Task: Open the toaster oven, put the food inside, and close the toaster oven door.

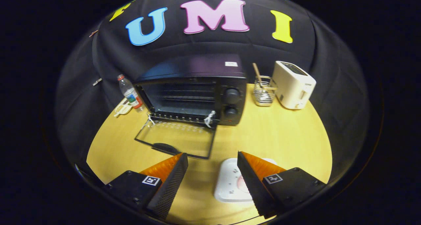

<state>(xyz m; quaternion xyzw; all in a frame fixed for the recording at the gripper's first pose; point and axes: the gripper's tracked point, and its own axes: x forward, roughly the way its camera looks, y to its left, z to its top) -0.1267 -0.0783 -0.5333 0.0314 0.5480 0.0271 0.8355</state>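
Claw (212, 170) spread wide, fingers apart, gripping nothing, hovering over yellow desk (279, 136). White plate (230, 182) right under and between fingers, partly hidden by right finger; pinkish food (242, 184) on it, barely visible, type unclear. Just ahead of left finger: glass door (176, 140) of black toaster oven (194, 90) folded down flat on desk, handle toward claw. Oven cavity open, racks visible, two knobs on right side. Left of oven: water bottle (131, 94), upright. Right of oven: wire basket (264, 92) with wooden utensil, then white toaster (293, 85) just beside it.
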